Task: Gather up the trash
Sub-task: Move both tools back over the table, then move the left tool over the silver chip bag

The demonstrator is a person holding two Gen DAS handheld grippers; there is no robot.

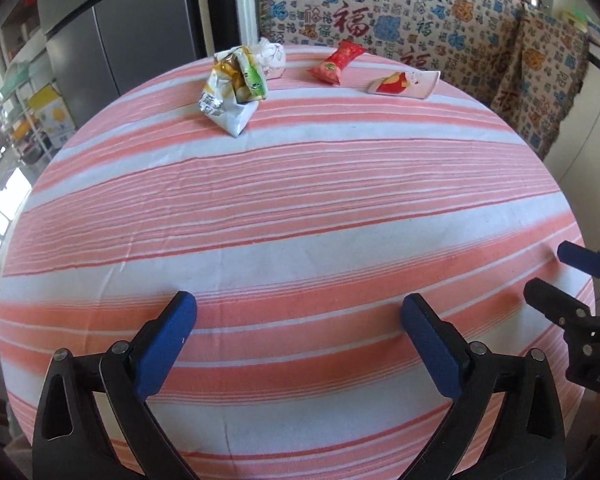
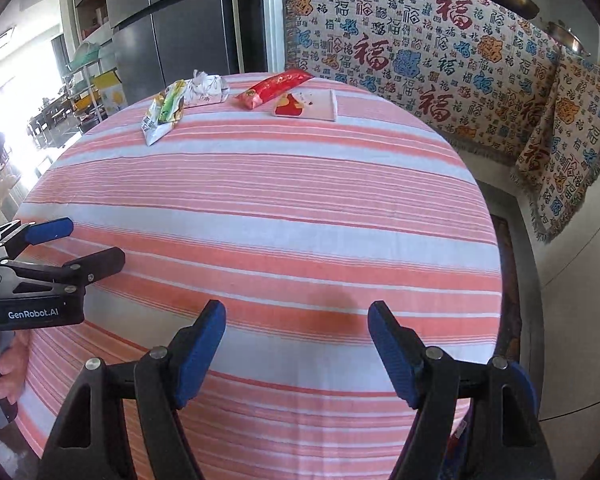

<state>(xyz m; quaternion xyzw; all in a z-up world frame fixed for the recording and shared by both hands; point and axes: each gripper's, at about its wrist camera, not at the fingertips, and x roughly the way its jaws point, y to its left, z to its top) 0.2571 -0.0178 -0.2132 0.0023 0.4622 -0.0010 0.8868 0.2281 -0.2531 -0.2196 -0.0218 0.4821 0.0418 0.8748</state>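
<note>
a round counter [image 1: 300, 200] under a pink and white striped cloth fills the left wrist view, with a patterned blanket [image 1: 380, 8] hung behind it. at the far edge lie a crumpled snack bag [image 1: 232, 88], a white wrapper [image 1: 272, 58] just behind it, a red snack packet [image 1: 336, 62] and a flat red and white packet [image 1: 404, 82]. the left gripper [image 1: 298, 320] hangs over the near cloth, fingers spread wide and empty. the right gripper [image 1: 560, 276] shows at the right edge.

in the right wrist view the same trash sits far off: snack bag [image 2: 164, 114], white wrapper [image 2: 206, 90], red snack packet [image 2: 274, 86], flat packet [image 2: 308, 106]. the right gripper [image 2: 296, 324] stands parted, holding nothing. the left gripper [image 2: 88, 246] is at the left, a hand [image 2: 8, 364] beneath it.
</note>
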